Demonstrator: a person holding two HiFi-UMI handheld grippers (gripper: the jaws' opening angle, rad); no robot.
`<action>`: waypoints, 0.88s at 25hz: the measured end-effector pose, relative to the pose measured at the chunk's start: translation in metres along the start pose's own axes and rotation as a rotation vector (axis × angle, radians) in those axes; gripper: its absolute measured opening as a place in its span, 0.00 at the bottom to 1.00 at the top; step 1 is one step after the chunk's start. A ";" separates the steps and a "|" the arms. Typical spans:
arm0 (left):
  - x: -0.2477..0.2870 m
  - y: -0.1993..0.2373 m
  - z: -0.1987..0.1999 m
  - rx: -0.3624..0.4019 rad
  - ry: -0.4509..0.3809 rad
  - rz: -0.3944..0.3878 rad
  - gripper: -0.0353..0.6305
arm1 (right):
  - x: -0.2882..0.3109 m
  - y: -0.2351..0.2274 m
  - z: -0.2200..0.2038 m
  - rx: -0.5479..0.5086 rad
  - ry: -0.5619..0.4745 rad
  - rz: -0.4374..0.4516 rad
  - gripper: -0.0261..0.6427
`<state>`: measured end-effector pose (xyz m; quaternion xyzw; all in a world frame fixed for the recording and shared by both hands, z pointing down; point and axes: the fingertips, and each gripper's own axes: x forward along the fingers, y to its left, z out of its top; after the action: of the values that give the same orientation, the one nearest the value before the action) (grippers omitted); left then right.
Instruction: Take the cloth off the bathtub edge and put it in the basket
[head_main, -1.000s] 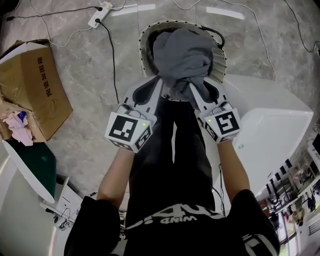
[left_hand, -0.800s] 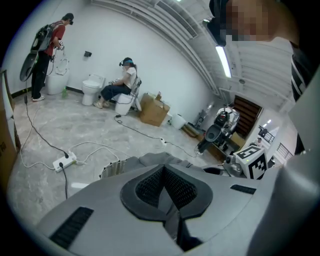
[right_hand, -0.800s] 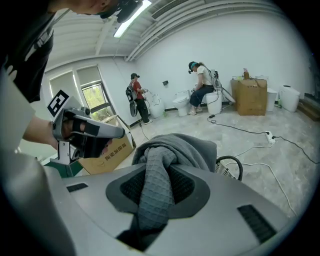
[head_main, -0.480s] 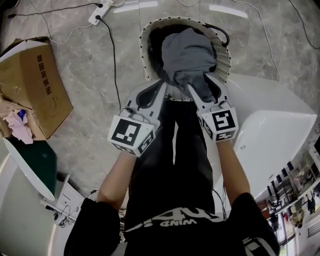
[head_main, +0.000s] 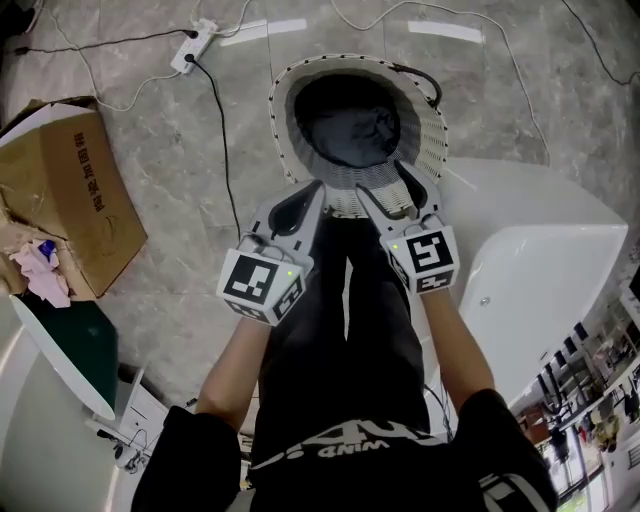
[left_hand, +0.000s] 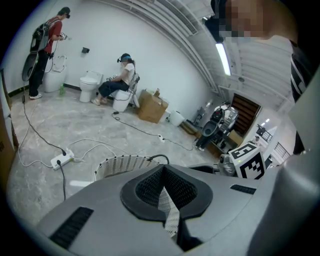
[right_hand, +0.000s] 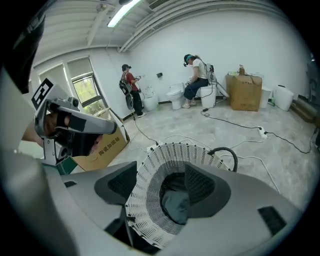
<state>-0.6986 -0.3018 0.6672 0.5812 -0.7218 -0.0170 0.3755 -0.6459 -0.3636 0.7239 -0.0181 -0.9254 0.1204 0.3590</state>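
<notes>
The grey cloth (head_main: 350, 135) lies crumpled at the bottom of the white perforated basket (head_main: 432, 120), touching neither gripper. My right gripper (head_main: 393, 192) hovers over the basket's near rim. Its jaws have just been opening and now stand wide apart with nothing between them. In the right gripper view, the gripper (right_hand: 160, 175) frames the basket (right_hand: 150, 175) with the cloth (right_hand: 175, 205) deep inside. My left gripper (head_main: 314, 190) hangs beside it at the rim's near left, fingertips together and empty. In the left gripper view, that gripper (left_hand: 162, 170) shows only basket mesh (left_hand: 120, 162) through a thin slit.
The white bathtub (head_main: 540, 250) runs along the right. A cardboard box (head_main: 70, 180) sits on the floor at left, and a power strip (head_main: 195, 35) with cables lies behind the basket. A black cable (head_main: 425, 80) hangs on the basket rim. Other people are far across the room.
The cloth, held up over the basket a second ago, has dropped inside it. The right jaws have spread apart. Both grippers stay at the near rim.
</notes>
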 end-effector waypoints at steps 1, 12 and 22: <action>-0.001 -0.002 0.004 0.005 -0.001 -0.002 0.07 | -0.003 -0.001 0.004 0.002 -0.005 0.001 0.43; -0.041 -0.064 0.090 0.068 -0.043 -0.038 0.07 | -0.112 0.012 0.101 -0.015 -0.144 -0.009 0.18; -0.103 -0.154 0.184 0.152 -0.128 -0.094 0.07 | -0.234 0.047 0.211 -0.089 -0.341 -0.061 0.06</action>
<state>-0.6706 -0.3393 0.4103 0.6391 -0.7152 -0.0169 0.2823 -0.6158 -0.3908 0.4078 0.0147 -0.9774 0.0698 0.1991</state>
